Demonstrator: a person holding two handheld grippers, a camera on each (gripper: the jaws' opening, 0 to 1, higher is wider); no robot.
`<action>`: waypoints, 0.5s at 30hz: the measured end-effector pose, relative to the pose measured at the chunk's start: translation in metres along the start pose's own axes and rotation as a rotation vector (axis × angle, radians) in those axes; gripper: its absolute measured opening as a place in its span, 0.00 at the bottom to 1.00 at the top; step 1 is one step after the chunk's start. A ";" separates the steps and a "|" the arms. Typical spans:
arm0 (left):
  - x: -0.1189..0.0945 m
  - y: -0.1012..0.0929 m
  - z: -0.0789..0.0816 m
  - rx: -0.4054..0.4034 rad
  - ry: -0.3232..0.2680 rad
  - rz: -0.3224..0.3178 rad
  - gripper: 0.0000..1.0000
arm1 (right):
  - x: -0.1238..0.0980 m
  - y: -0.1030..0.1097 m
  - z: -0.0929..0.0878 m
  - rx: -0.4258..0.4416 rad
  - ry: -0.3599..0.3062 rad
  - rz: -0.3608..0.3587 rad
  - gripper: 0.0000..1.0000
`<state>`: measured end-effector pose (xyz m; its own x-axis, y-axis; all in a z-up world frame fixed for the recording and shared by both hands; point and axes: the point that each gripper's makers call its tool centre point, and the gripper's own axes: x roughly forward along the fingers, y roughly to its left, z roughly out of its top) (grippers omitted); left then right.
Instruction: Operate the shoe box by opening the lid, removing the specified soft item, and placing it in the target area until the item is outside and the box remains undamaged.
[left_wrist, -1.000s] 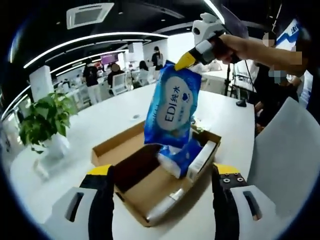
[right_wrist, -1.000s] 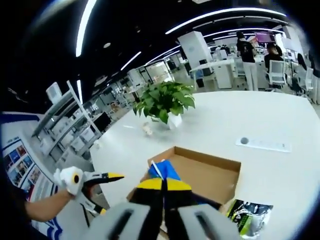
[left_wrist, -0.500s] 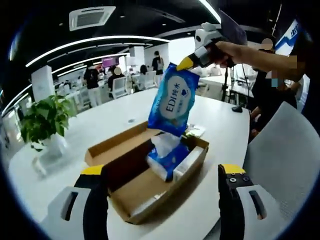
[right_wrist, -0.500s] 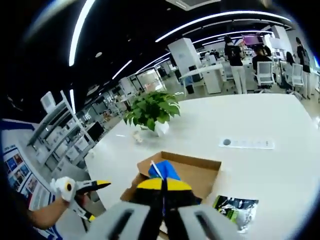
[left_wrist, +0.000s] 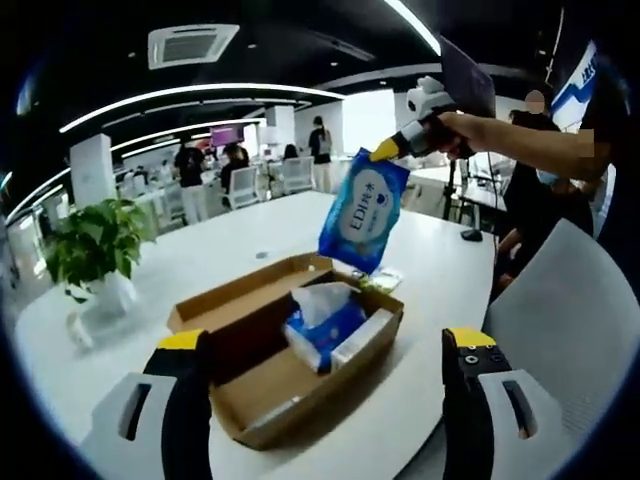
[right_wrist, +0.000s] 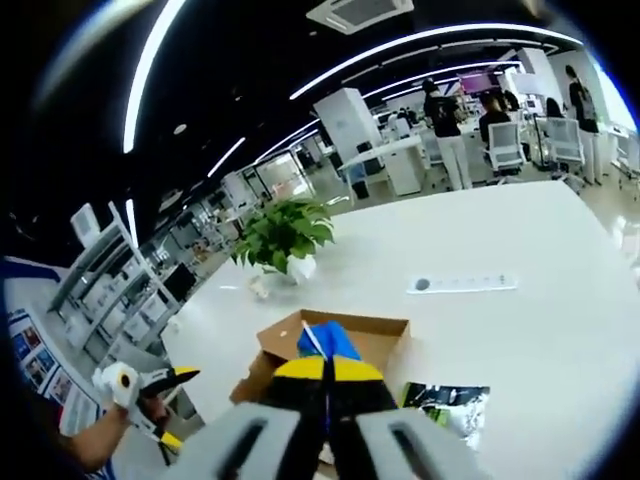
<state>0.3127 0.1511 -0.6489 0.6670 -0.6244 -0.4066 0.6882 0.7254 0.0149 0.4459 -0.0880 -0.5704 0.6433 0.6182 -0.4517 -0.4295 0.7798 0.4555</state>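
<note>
An open brown cardboard shoe box (left_wrist: 262, 385) lies on the white table (left_wrist: 220, 235). My right gripper (left_wrist: 392, 150), held in a person's hand, is shut on the top edge of a blue wet-wipe pack (left_wrist: 363, 212), which hangs in the air above and beyond the box's far right corner. In the right gripper view its jaws (right_wrist: 325, 366) are pressed together on the blue pack (right_wrist: 330, 342), with the box (right_wrist: 285, 335) below. My left gripper (left_wrist: 324, 340) stands open in front of the box, touching nothing; it also appears as (right_wrist: 160, 383). A blue tissue pack (left_wrist: 320, 322) and a white item (left_wrist: 365, 335) lie inside.
A potted plant (left_wrist: 95, 250) stands at the table's left. A black and green packet (right_wrist: 450, 405) lies on the table beside the box. A white strip (right_wrist: 460, 284) sits farther along. A grey chair back (left_wrist: 565, 310) is to the right. People stand in the background.
The right gripper has carried the blue pack up and away from the box, toward its far right side. The left gripper's view has drawn back a little; its jaws stay open.
</note>
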 end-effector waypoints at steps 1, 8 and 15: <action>-0.001 -0.001 0.000 -0.001 -0.003 0.003 1.00 | -0.002 -0.004 -0.001 0.006 -0.003 -0.004 0.00; -0.005 -0.011 -0.001 -0.001 -0.024 0.004 1.00 | -0.007 -0.028 -0.010 0.021 -0.005 -0.047 0.00; -0.011 -0.018 0.002 0.005 -0.043 0.015 1.00 | 0.001 -0.052 -0.025 0.053 0.002 -0.083 0.00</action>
<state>0.2935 0.1437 -0.6431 0.6889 -0.6255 -0.3664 0.6794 0.7333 0.0255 0.4529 -0.1259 -0.6142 0.6738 0.5523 -0.4909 -0.3410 0.8218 0.4565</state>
